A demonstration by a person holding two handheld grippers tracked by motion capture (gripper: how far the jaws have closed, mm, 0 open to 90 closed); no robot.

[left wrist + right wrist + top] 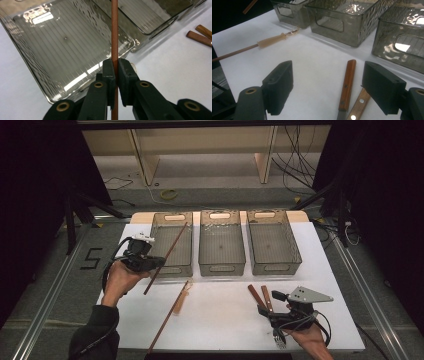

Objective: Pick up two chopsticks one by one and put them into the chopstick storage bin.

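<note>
High view, left side: the left hand-held gripper (pixel 159 263) sits by the near end of the left bin (pixel 172 243), clamped on a long brown stick (pixel 165 258) that slants up over that bin.
High view, counter: on the white counter (pixel 225 320) lie a second stick (pixel 170 312) with a pale piece near its far end, and two wooden-handled utensils (pixel 262 297) side by side.
High view, right side: the right hand-held gripper (pixel 274 312) rests low near those handles.
High view, bins: the middle bin (pixel 221 242) and right bin (pixel 273 241) stand in a row beside the left one.
Left gripper view: jaws pressed narrow onto the stick (pixel 114 32), which runs upright over the bin floor (pixel 65 47).
Right gripper view: jaws spread wide, holding nothing; the darker handle (pixel 347 85) lies between them on the counter, the lighter one (pixel 359 102) just beside it.
</note>
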